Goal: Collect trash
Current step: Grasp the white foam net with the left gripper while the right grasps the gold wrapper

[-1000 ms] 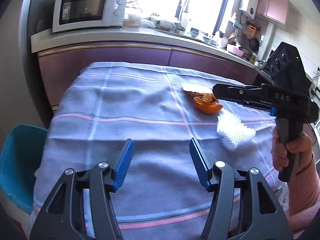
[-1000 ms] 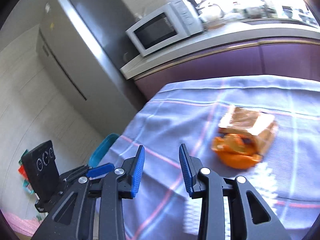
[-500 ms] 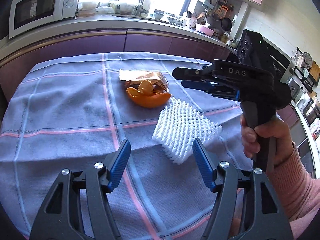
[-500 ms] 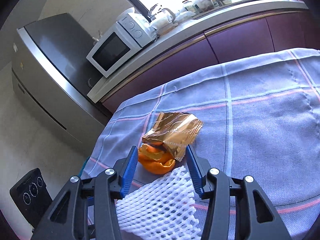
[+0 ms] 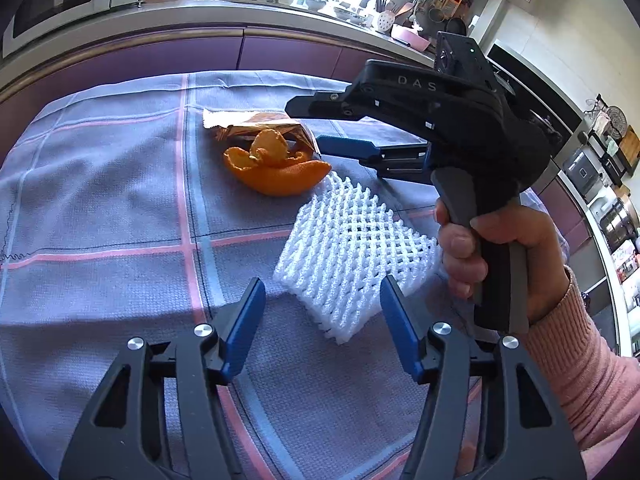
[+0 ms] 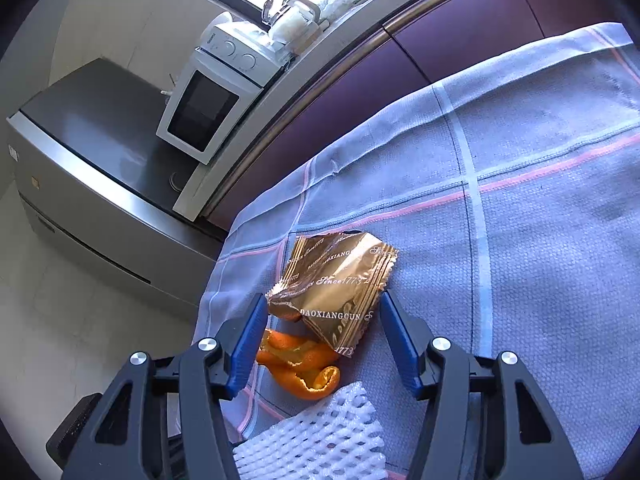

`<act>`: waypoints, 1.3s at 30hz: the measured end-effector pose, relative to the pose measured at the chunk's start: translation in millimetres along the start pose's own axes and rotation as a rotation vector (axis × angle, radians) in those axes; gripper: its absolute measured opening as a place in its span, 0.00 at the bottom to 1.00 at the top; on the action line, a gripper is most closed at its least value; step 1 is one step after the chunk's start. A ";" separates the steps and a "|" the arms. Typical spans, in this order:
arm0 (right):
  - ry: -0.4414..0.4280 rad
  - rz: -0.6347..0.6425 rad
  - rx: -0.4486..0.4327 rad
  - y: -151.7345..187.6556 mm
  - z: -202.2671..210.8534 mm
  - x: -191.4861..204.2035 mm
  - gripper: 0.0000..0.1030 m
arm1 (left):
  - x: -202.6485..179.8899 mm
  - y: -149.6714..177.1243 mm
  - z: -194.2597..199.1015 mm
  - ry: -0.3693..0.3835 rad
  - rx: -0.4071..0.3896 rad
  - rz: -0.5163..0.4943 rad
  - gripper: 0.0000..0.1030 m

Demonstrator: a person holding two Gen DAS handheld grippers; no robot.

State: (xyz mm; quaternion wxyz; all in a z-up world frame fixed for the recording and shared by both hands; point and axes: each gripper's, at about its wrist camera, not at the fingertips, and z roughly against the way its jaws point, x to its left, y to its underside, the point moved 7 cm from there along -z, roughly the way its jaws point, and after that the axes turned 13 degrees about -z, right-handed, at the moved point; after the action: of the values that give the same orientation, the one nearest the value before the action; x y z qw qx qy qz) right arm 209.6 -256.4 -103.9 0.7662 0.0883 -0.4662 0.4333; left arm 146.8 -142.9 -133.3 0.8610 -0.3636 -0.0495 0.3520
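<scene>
While both jaw pairs gape empty, right gripper [image 6: 324,336] just opening over gold wrapper [image 6: 336,280] atop orange peel [image 6: 304,372] on table [image 5: 100,200], left gripper [image 5: 322,320] just narrowing near foam net [image 5: 352,248]; best lower, pinch wrapper edge only.

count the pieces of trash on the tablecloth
3: a gold snack wrapper farthest back, orange peel against its near edge, white foam fruit net nearest. Smaller scraps might be hidden underneath.

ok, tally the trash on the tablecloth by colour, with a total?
Orange, curled citrus peel: 1
Gold, crinkled foil snack wrapper: 1
White, foam mesh fruit sleeve: 1
Total: 3
</scene>
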 end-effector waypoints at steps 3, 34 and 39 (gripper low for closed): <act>0.016 -0.016 -0.018 -1.8 0.1 -1.0 0.55 | -0.3 0.8 -1.2 0.007 0.009 0.004 0.49; 0.006 0.145 -0.135 5.5 33.5 29.8 0.32 | 10.6 6.9 50.9 -0.046 -0.101 -0.014 0.12; -0.007 0.154 -0.142 9.0 41.3 33.0 0.32 | 15.9 15.6 68.7 -0.070 -0.122 -0.007 0.12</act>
State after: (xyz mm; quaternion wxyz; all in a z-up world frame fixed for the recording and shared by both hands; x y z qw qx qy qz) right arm 182.8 -254.0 -57.5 0.7334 -0.0008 -0.5039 0.4563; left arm 126.4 -84.4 -96.1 0.8363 -0.4029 -0.1023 0.3576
